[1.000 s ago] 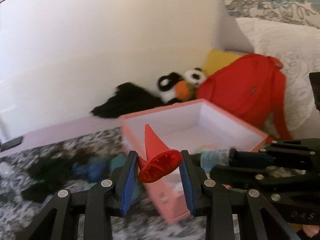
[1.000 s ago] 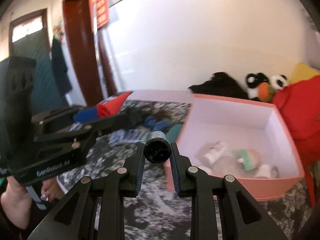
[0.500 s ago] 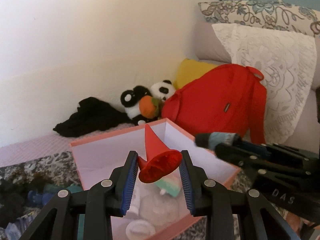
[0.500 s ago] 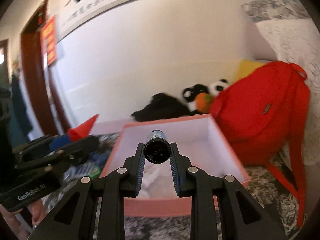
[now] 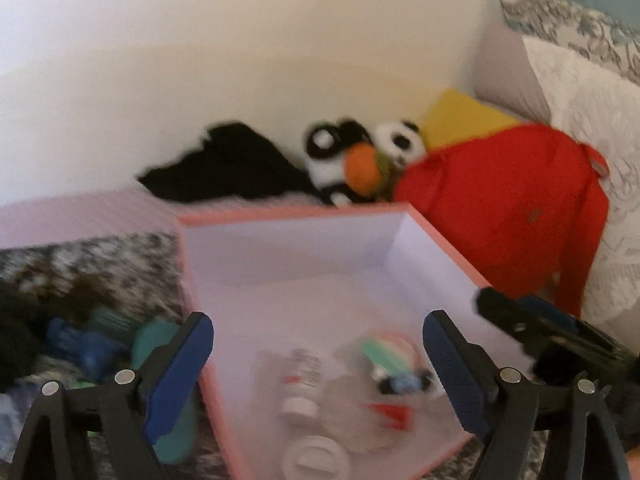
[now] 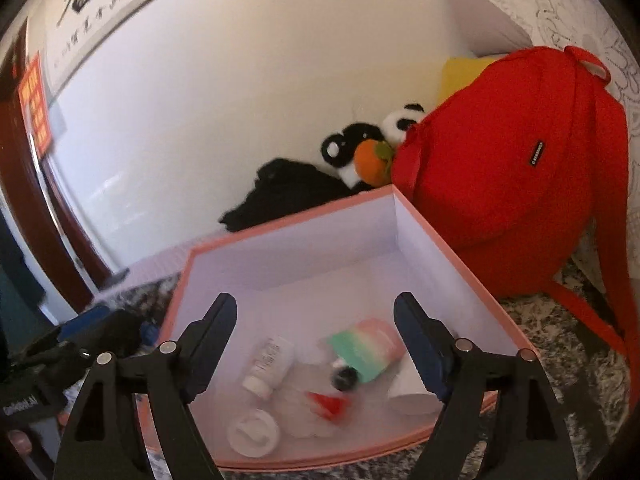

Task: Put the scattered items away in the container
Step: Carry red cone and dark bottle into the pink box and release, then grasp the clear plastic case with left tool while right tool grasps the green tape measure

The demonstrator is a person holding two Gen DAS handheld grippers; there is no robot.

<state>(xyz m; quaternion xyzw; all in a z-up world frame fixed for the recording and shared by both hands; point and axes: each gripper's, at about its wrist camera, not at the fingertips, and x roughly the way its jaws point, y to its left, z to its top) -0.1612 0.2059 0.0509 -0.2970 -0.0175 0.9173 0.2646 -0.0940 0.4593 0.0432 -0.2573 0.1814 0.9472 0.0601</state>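
Pink box (image 6: pixel 280 236), the container for this tidy-up, sits open on the mottled bedspread (image 6: pixel 560 332) with its far corner close against a red backpack (image 6: pixel 504 160). Both hand-held grippers hang over its near side, tipped down into it, which makes sense for letting things fall inside instead of onto the bed. The left gripper (image 5: pixel 318 364) has just sprung its blue pads wide and nothing is between them; the right gripper (image 6: pixel 314 344) has done the same and is also empty. Below them a small red cone (image 6: pixel 330 404) and a dark-capped little bottle (image 6: pixel 344 378) lie blurred on the box floor, so I judge them freshly dropped and perhaps not yet settled. Around them are a white squeeze bottle (image 6: pixel 266 364), a pastel striped tube (image 6: pixel 366 350), a round white lid (image 6: pixel 254 432) and a white cup-like thing (image 6: pixel 408 394) in the near right corner.

Outside the box, on its left in the left wrist view, more clutter waits: a teal object (image 5: pixel 160 344) right against the box wall, something blue (image 5: pixel 86 350) beside it, and dark fabric further off, all too smeared to name better. That pile is likely the next target. A panda plush (image 6: pixel 400 120) and black clothing (image 6: pixel 288 188) rest along the wall behind the box.
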